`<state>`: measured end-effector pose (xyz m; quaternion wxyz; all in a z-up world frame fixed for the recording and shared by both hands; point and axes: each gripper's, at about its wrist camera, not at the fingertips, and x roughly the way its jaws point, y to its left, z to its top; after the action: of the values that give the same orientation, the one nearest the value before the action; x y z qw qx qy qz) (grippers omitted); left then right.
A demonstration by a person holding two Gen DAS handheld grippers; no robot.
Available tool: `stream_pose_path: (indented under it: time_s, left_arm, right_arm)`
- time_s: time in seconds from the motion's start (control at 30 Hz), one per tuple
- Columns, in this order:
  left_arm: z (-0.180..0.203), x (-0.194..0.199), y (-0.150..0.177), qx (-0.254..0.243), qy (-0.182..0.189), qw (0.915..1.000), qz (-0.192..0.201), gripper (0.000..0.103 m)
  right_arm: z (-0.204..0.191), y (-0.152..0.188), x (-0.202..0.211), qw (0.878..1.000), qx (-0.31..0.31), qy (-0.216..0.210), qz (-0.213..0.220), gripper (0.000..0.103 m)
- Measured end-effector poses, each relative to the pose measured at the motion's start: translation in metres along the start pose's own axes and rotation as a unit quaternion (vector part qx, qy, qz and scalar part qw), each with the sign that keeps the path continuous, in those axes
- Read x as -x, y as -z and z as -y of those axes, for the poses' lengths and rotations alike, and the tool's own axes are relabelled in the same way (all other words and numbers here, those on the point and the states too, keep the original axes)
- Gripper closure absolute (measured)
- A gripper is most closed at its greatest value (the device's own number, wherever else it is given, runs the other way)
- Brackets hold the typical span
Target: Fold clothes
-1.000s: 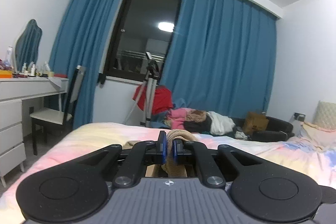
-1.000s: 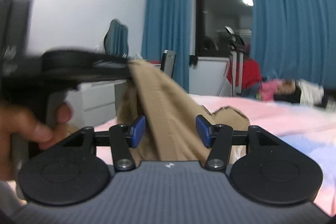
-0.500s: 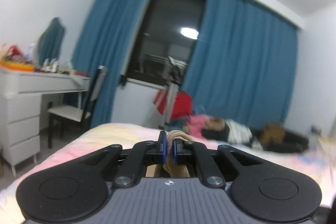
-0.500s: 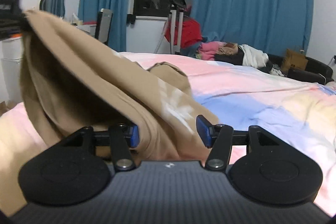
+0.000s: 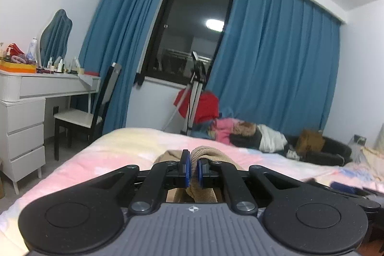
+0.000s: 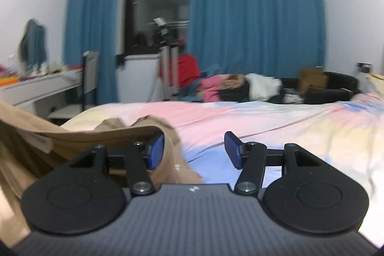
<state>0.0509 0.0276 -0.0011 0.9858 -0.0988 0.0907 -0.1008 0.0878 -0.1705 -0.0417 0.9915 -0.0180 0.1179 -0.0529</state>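
A tan corduroy garment (image 5: 204, 174) lies bunched on the near part of the bed (image 5: 134, 148), whose cover is pastel pink, yellow and blue. A ribbed fold of it is pinched between the blue pads of the left claw (image 5: 193, 170), which are pressed almost together with only the cloth between them; the fabric loops up over the pads and drops below them.

From the right wrist view the same garment (image 6: 79, 136) stretches in a taut band from the left edge toward the right claw (image 6: 194, 150). That claw stands wide apart and grips nothing: its left pad (image 6: 156, 150) touches or sits just behind the cloth's edge, its right pad hangs over the bare bed (image 6: 276, 121).

Beyond the bed's far edge a heap of clothes (image 5: 242, 136) in pink, black and white rests on a dark sofa (image 5: 333, 151), with a red cloth (image 5: 204, 107) on a stand (image 5: 194, 97) beside it. Blue curtains (image 5: 276, 64) flank a dark window (image 5: 192, 37) behind. Left of the bed stand a chair (image 5: 91, 109) and a white desk (image 5: 36, 92) carrying bottles and a mirror (image 5: 56, 37).
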Motion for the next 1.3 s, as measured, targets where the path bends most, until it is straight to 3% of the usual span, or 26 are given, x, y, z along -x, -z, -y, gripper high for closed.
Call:
stream_pose_path:
  time_s: [0.1,0.27,0.33,0.4,0.47,0.6,0.7,0.77,0.83,0.97,1.07,1.17,1.27,1.3]
  left_arm:
    - [0.000,-0.001,0.002,-0.001,-0.002,1.0000,0.001,0.096]
    - [0.001,-0.001,0.004,-0.006,-0.004,1.0000,0.001,0.096]
    - [0.005,-0.001,0.006,-0.010,-0.008,0.9999,-0.002,0.096]
    - [0.007,-0.003,0.008,-0.015,-0.012,0.9998,-0.005,0.095]
    - [0.008,-0.005,0.009,-0.021,-0.017,0.9996,-0.007,0.094]
    - [0.015,-0.009,0.017,-0.037,-0.019,0.9989,-0.021,0.076]
    - [0.028,-0.014,0.029,-0.072,-0.018,0.9965,-0.039,0.065]
    - [0.043,-0.018,0.044,-0.140,-0.041,0.9889,-0.029,0.054]
    - [0.057,-0.026,0.061,-0.207,-0.063,0.9755,-0.040,0.053]
    - [0.071,-0.037,0.084,-0.255,-0.087,0.9586,-0.092,0.053]
    - [0.062,-0.042,0.086,-0.221,-0.099,0.9633,-0.115,0.052]
    - [0.047,-0.041,0.076,-0.162,-0.113,0.9748,-0.104,0.054]
    - [0.032,-0.038,0.063,-0.106,-0.108,0.9855,-0.078,0.074]
    - [0.029,-0.038,0.057,-0.093,-0.105,0.9878,-0.068,0.085]
  right_arm:
    - [-0.025,0.006,-0.002,0.994,0.100,-0.034,-0.023,0.047]
    - [-0.058,0.024,-0.003,0.973,0.203,-0.090,-0.069,0.052]
    - [-0.064,0.026,-0.004,0.967,0.223,-0.097,-0.077,0.064]
    - [-0.061,0.020,-0.003,0.974,0.200,-0.079,-0.070,0.090]
    - [-0.050,0.013,-0.001,0.983,0.167,-0.057,-0.055,0.092]
    - [-0.018,0.000,0.001,0.996,0.078,-0.013,-0.026,0.095]
    - [0.003,-0.006,0.005,1.000,0.013,0.012,-0.010,0.096]
    - [0.013,-0.007,0.006,1.000,-0.011,0.028,0.002,0.096]
    - [0.022,-0.007,0.006,0.998,-0.036,0.041,0.012,0.096]
    - [0.037,-0.007,0.008,0.995,-0.073,0.066,0.032,0.096]
    - [0.044,-0.005,0.006,0.994,-0.081,0.073,0.027,0.096]
    - [0.039,0.003,-0.003,0.996,-0.047,0.081,0.002,0.095]
    - [0.025,0.012,-0.010,0.996,0.001,0.084,-0.006,0.094]
    - [0.021,0.012,-0.010,0.996,0.005,0.083,0.002,0.094]
